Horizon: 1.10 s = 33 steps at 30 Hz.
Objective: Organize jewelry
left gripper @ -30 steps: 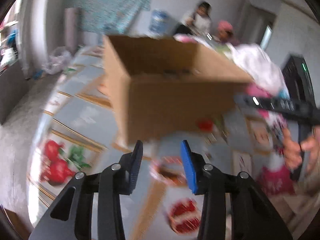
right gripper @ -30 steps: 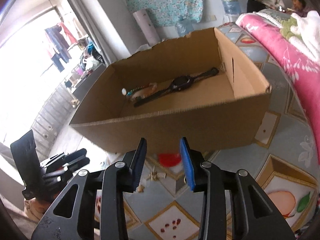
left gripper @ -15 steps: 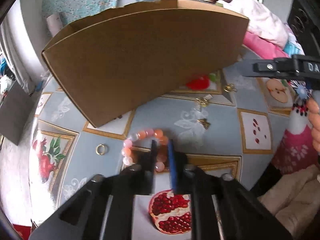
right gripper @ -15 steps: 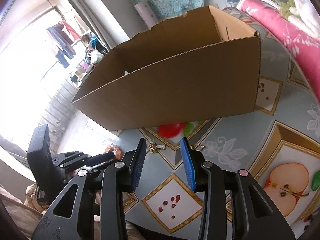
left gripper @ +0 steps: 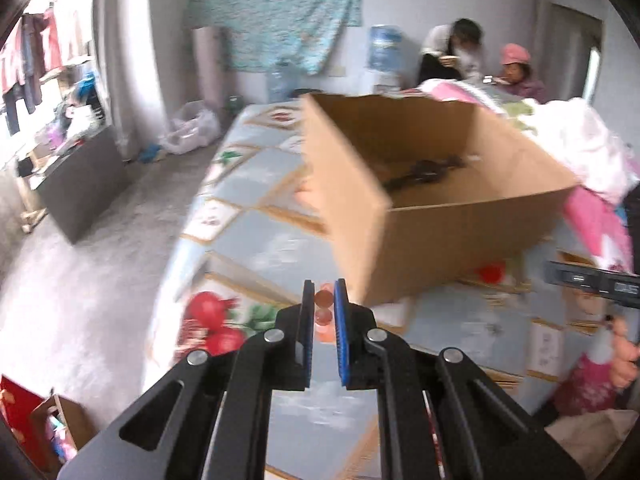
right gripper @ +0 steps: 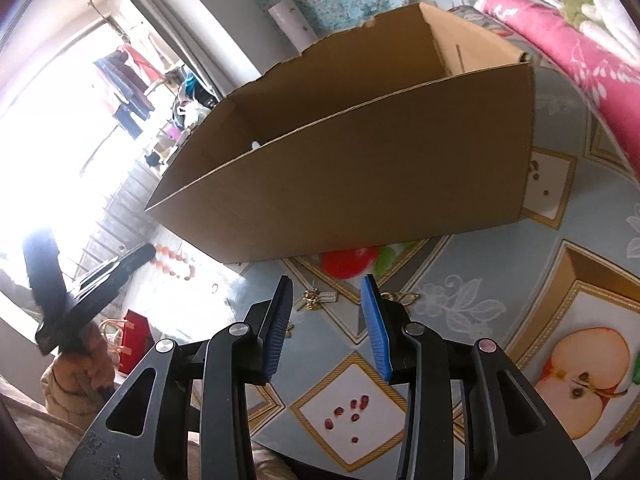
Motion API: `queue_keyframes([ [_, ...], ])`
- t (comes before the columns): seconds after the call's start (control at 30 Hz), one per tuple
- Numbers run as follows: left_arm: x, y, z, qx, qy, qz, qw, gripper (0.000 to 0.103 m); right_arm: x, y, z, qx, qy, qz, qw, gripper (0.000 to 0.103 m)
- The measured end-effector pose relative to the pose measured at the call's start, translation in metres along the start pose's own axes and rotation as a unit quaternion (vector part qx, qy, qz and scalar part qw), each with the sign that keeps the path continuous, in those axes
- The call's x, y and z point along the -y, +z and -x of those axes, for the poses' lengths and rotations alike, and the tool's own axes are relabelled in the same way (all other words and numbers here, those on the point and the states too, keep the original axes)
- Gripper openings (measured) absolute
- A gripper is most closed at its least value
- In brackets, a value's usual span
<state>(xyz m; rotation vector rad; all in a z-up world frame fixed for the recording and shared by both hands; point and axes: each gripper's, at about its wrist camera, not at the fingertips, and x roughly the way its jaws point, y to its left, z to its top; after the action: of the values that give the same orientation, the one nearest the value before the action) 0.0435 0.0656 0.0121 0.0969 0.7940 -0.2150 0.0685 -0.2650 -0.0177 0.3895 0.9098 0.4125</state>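
My left gripper (left gripper: 323, 289) is shut on a pink and orange bead bracelet (left gripper: 322, 308) and holds it above the table, in front of the near left corner of the open cardboard box (left gripper: 460, 232). A black watch (left gripper: 424, 172) lies inside the box. In the right wrist view the bracelet (right gripper: 174, 260) hangs from the left gripper (right gripper: 150, 254) to the left of the box (right gripper: 360, 192). My right gripper (right gripper: 326, 284) is open and empty, low over the table, above a gold hair clip (right gripper: 318, 298) and a gold earring (right gripper: 398, 297).
The table (right gripper: 480, 280) has a fruit-patterned cloth. A pink blanket (right gripper: 560, 60) lies to the right of the box. A small ring (right gripper: 215, 288) lies on the table at the left. Two people (left gripper: 476, 60) sit at the back of the room.
My left gripper has shut on the bead bracelet and lifted it off the table toward the box. My right gripper has dropped lower toward the hair clip and stays open.
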Motion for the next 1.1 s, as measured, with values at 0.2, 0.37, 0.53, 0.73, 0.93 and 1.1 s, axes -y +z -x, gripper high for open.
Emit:
queue_keyframes([
  [0.2, -0.005, -0.026, -0.041, -0.048, 0.005, 0.013, 0.9988, 0.009, -0.004, 0.003, -0.001, -0.002, -0.010, -0.001, 1.000, 0.036],
  [0.37, 0.005, -0.038, -0.045, -0.066, -0.014, 0.008, 0.9977, 0.012, -0.006, 0.005, -0.004, -0.004, -0.015, -0.004, 1.000, 0.039],
  [0.53, 0.003, -0.037, -0.024, -0.025, -0.038, 0.027, 0.9986, 0.030, -0.009, 0.006, -0.008, -0.009, -0.013, 0.001, 1.000, 0.041],
  [0.73, 0.030, -0.034, -0.036, -0.043, -0.087, 0.003, 0.9953, 0.030, -0.010, 0.007, -0.011, -0.012, -0.011, 0.000, 1.000, 0.041],
  [0.93, 0.036, -0.033, -0.060, -0.060, -0.078, 0.006, 0.9952, 0.030, -0.005, 0.005, -0.004, -0.001, -0.011, -0.003, 1.000, 0.041],
  [1.1, 0.045, -0.033, -0.063, -0.057, -0.085, -0.007, 0.9947, 0.010, 0.001, 0.003, -0.004, -0.001, -0.010, -0.007, 1.000, 0.041],
])
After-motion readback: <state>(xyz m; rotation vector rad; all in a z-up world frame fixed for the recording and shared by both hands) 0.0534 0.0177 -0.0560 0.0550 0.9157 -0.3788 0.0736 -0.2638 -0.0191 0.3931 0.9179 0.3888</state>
